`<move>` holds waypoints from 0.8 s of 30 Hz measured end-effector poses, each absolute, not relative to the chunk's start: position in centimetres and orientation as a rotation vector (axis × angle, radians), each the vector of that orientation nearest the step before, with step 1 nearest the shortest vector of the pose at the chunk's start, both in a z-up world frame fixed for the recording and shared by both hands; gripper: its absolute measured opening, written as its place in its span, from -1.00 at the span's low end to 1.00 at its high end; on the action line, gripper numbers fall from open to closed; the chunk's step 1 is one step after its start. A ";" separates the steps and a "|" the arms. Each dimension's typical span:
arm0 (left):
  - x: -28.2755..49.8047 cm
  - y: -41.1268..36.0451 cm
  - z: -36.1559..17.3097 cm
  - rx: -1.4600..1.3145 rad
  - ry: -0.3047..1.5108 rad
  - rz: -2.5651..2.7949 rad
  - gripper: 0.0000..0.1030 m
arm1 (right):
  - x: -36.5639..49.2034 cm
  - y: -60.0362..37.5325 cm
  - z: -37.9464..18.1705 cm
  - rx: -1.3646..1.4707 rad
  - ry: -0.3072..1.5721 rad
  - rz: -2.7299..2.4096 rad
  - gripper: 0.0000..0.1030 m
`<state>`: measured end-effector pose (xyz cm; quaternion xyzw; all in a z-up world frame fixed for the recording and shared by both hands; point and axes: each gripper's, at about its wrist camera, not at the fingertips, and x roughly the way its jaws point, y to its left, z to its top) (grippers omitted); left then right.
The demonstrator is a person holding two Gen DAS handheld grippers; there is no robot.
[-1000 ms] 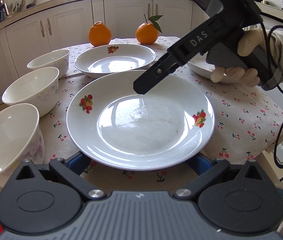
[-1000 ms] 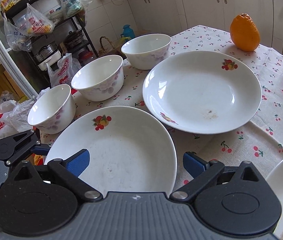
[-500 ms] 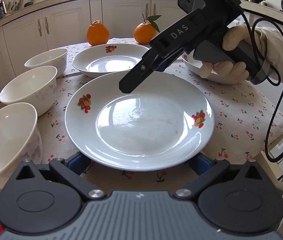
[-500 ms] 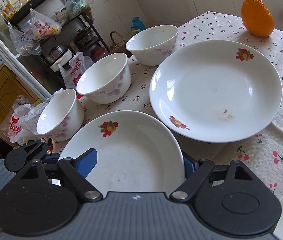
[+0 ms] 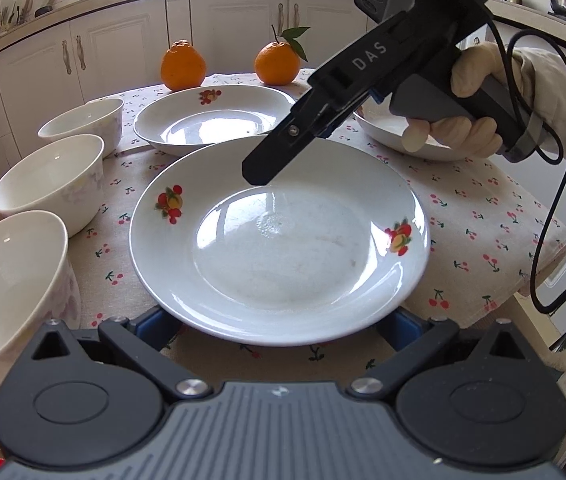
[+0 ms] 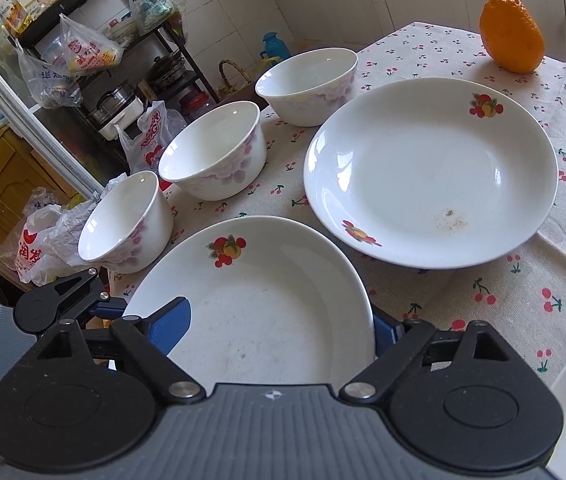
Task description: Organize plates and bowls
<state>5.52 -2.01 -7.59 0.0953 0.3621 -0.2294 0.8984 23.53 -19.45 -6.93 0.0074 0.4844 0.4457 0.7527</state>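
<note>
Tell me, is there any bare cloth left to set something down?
Yes. The widest bare patch of tablecloth lies right of the near plate, toward the table edge below the third plate. A smaller strip lies behind the far plate, beside the orange. The bowls side is crowded, leaving only narrow gaps.

"DAS" in white on black body of right tool point(image 5: 279, 160); bag print unreadable.

Glossy white glazed plates point(image 5: 279, 248) and bowls point(image 6: 215, 152) are catching the light on a matt printed cloth point(image 5: 483, 216), while the grippers' point(image 5: 279, 322) black plastic is looking dull and ribbed.
</note>
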 end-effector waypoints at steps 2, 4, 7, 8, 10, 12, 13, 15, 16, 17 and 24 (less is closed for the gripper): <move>5.5 -2.1 -7.5 0.208 0.753 -0.481 0.98 | 23.4 -19.6 -6.7 0.019 1.053 0.972 0.81; 5.5 -2.2 -7.3 0.217 0.751 -0.487 0.97 | 23.2 -19.8 -6.5 0.018 1.045 0.968 0.81; 5.7 -2.3 -6.8 0.222 0.749 -0.499 0.98 | 23.0 -20.1 -6.1 0.018 1.035 0.958 0.81; 5.7 -2.4 -6.7 0.223 0.749 -0.504 0.97 | 22.9 -20.3 -6.1 0.021 1.033 0.954 0.81; 5.7 -2.6 -6.3 0.228 0.748 -0.512 0.97 | 22.8 -20.6 -5.9 0.025 1.029 0.944 0.81; 5.9 -2.9 -6.0 0.237 0.748 -0.521 0.97 | 22.6 -21.0 -5.7 0.028 1.022 0.934 0.81; 5.9 -3.0 -5.8 0.240 0.747 -0.527 0.97 | 22.5 -21.3 -5.6 0.030 1.018 0.929 0.81; 6.2 -3.3 -5.5 0.248 0.745 -0.540 0.97 | 22.4 -21.8 -5.2 0.034 1.009 0.917 0.81; 6.3 -3.5 -5.4 0.251 0.744 -0.548 0.97 | 22.3 -22.1 -5.0 0.036 1.005 0.910 0.81; 6.5 -3.7 -5.2 0.255 0.743 -0.555 0.97 | 22.3 -22.3 -4.9 0.037 1.001 0.904 0.81; 7.7 -5.3 -4.4 0.278 0.728 -0.618 0.97 | 22.0 -24.9 -3.6 0.042 0.972 0.846 0.81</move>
